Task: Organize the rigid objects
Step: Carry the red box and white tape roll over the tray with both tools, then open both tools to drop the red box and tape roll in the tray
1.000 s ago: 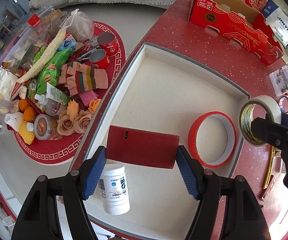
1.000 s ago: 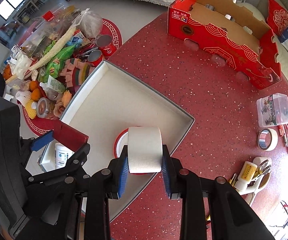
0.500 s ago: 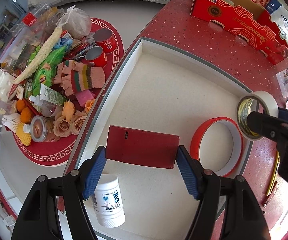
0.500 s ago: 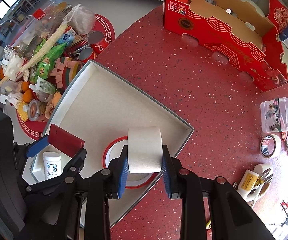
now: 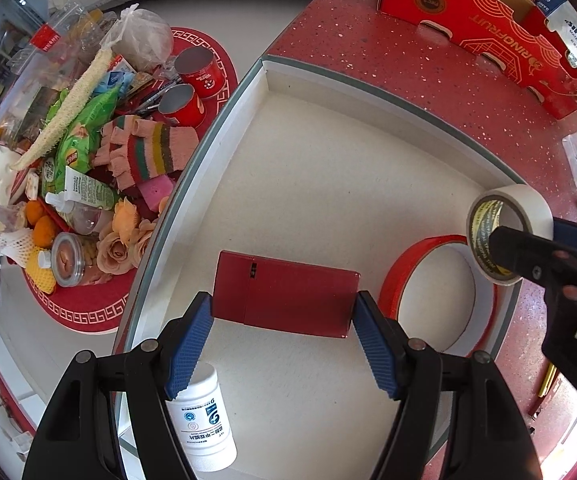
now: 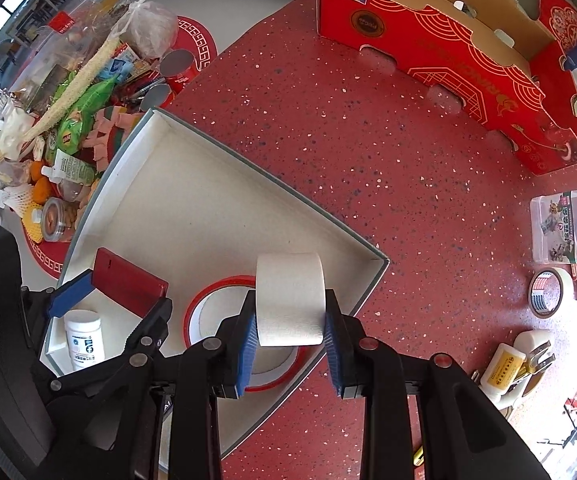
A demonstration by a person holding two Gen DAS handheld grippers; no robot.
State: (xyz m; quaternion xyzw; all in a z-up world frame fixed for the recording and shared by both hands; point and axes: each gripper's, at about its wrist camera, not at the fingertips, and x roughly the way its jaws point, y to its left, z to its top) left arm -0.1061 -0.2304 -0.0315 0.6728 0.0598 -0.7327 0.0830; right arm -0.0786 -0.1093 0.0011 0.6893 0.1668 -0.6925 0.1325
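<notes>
Two things are in the air above the white tray (image 5: 352,108) at this moment: the left tongs (image 5: 284,332) are closed on the short ends of a flat red box (image 5: 286,298), and the right tongs (image 6: 290,334) are closed on the flat sides of a roll of masking tape (image 6: 290,300), which hangs above the tray corner and the red tape ring (image 5: 408,264) that lies flat there. A white bottle (image 5: 204,424) lies on its side in the tray, just below the left tongs. In my judgement the step in hand is to set both things down inside the tray, and to do it well each should go to a bare part of the floor: the box lowered flat beside the bottle and not on it, the roll either laid flat or placed inside the red ring, because on its edge it can roll. The tongs should open only when the thing touches the floor of the tray. The box has hard, smooth faces with sharp edges, so the ribbed blue pads (image 5: 188,344) hold it well only if they press squarely. The roll is a matte paper cylinder with a cardboard core. The tray seems to be stiff card with low walls, and the surface (image 6: 388,152) under it is red speckled stone.
</notes>
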